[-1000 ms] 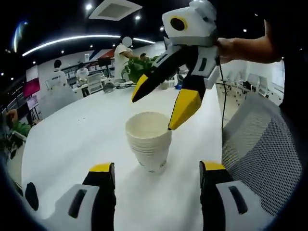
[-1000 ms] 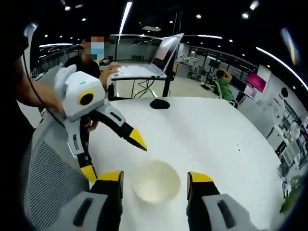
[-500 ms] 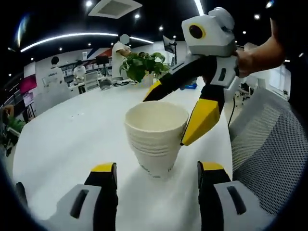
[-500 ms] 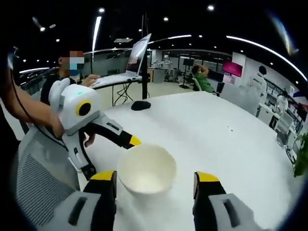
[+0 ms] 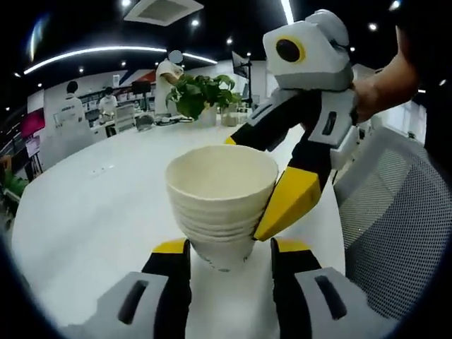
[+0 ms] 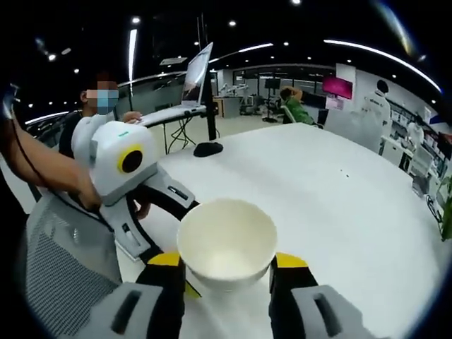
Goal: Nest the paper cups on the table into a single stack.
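A broad white glossy table [image 5: 85, 205] runs across the lower left of the left gripper view, with an open office, ceiling lights and a leafy green plant [image 5: 201, 92] behind in the upper middle. At centre stands the stack of cream paper cups [image 5: 219, 205], several rolled rims showing as ridges down its tapered side. The left gripper [image 5: 229, 258], yellow-tipped and grey-bodied, rises from the bottom edge with its jaws drawn in against the stack's lower part, seemingly gripping it to steady the base. From the upper right the right gripper [image 5: 247, 187] reaches in, one yellow tip along the stack's right side, the other behind it. A grey mesh chair [image 5: 399, 233] fills the right edge.

In the right gripper view the stack [image 6: 226, 244] sits low at centre, its smooth matt hollow facing up. This gripper's own jaws [image 6: 226, 265] press the stack from both sides. The other gripper [image 6: 169, 247] comes in from the left. A black mouse [image 6: 207, 149] lies on the table [image 6: 339, 205] beyond.
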Motion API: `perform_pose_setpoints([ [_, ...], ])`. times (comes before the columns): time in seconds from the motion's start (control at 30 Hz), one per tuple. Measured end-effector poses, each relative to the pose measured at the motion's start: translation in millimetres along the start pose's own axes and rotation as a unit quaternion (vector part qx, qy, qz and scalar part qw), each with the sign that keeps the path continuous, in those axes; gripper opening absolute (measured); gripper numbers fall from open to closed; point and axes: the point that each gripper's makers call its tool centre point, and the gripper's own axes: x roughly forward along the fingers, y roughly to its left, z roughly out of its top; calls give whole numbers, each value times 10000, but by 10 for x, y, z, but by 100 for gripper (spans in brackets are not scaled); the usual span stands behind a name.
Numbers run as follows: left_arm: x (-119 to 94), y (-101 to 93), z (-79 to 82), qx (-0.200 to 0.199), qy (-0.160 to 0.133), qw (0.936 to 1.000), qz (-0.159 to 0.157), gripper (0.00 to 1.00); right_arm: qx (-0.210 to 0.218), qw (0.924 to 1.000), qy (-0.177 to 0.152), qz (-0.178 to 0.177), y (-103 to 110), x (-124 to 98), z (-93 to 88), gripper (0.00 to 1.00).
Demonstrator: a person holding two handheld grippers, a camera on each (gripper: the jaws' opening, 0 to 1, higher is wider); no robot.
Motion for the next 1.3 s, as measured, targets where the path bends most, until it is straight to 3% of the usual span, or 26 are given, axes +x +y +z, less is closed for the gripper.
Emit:
perform_pose_setpoints([
  [0.13,7,59,-6,119,67,9998,143,36,86,10000,-21,-2,-6,4,6,46],
  [0.67,2,221,102,42,0,9997,244,36,22,9999,-126,-12,-73,25,199,45],
  [0.97,27,457,225,67,-23,9995,302,36,48,9997,-241,-51,-267,132,384,45],
  [1.3,175,668,336,88,24,9994,333,36,30,9992,-380,-120,-549,239,468,45],
])
